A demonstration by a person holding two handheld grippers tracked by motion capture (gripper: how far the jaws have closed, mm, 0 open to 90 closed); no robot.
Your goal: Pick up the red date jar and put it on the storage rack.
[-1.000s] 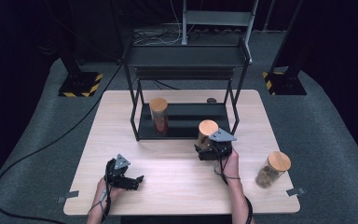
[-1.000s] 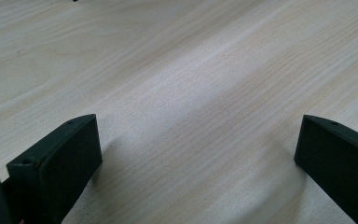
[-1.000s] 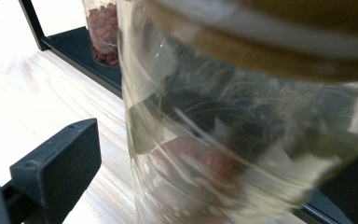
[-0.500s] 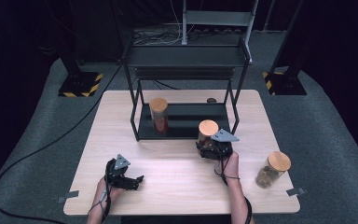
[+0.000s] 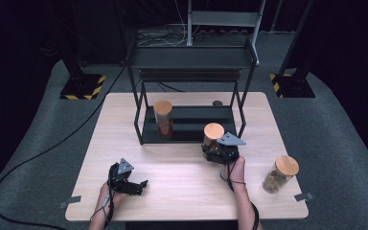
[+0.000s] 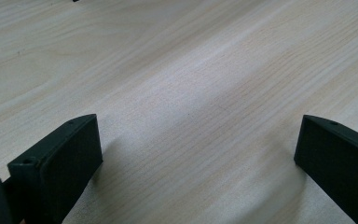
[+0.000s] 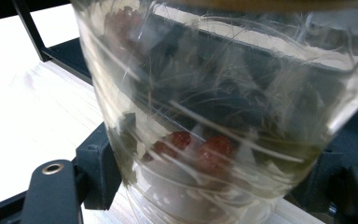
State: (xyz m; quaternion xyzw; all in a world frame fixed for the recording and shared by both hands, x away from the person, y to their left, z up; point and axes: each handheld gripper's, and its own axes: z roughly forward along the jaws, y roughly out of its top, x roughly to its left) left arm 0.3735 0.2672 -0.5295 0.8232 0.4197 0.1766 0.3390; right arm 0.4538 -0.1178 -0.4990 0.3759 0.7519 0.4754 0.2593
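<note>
Left gripper (image 5: 135,184): we rest it low on the table (image 5: 182,191), near the front left edge; in the left gripper view its jaws stand wide apart with bare wood between them, holding nothing. We judge it is parked here to stay out of the way.

Rack jar (image 5: 163,119): a cork-lidded glass jar with reddish contents stands upright on the lower shelf of the black rack (image 5: 190,57), toward its left end. It looks already stored.

Held jar (image 5: 212,136): this cork-lidded jar stands upright on the table just in front of the rack's right front leg. The right gripper view shows dark leaves and red pieces through its glass (image 7: 205,121).

Right gripper (image 5: 219,154): we come at the jar from the near side, low on its body. Its jaws have just been closing and now press on the glass from both sides. We judge the low grip keeps the jar steady for a lift toward the shelf.

Spare jar (image 5: 280,173): a third cork-lidded jar stands well apart near the front right corner, untouched, likely waiting its turn.
</note>
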